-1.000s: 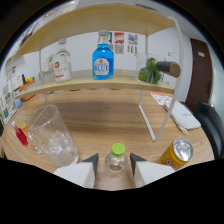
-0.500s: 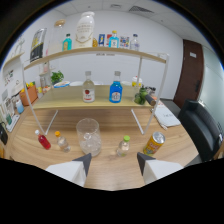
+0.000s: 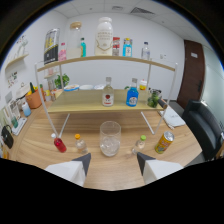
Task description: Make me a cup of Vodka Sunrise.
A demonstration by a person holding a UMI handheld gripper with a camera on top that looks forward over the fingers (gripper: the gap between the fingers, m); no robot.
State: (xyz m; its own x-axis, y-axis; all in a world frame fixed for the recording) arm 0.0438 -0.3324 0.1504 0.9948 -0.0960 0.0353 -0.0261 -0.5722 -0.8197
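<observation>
Wooden table (image 3: 35, 142) looks farther; gripper (image 3: 113, 165) open, retreated from glass (image 3: 110, 138).

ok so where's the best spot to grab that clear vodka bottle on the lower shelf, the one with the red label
Probably the body of the vodka bottle, at the label, coming straight in from the front. It stands upright on the lower shelf, facing the open tool, and its neck looks too thin for a sure hold. The blue bottle stands apart beside it, leaving room for both fingers.
</observation>
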